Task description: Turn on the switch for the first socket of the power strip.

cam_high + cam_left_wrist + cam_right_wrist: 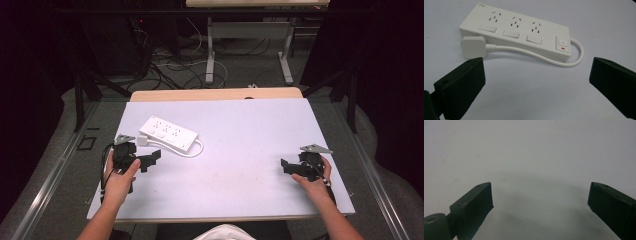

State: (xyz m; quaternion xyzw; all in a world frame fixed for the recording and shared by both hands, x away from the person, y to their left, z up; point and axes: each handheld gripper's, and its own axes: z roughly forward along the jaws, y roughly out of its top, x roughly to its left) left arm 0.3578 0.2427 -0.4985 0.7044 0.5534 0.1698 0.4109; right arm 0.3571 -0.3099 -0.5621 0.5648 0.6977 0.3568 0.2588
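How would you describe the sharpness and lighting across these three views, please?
High view: bright table, dark surroundings. Left gripper view: power strip sharp and evenly lit, the near black jaws of the left tool softer. Right gripper view: dim and greyish, a soft shadow between the jaws of the right tool.

Work surface: a table (pixel 240 190) with a pale, matte white top, a strip of light wood exposed along its far edge. Faint marks show on the top near its middle. One item lies directly on it, left of centre: a white power strip (pixel 168 133) with three sockets, its white cord (pixel 574 58) looped round one end, its plug (pixel 472 46) flat on the top just beside the body.
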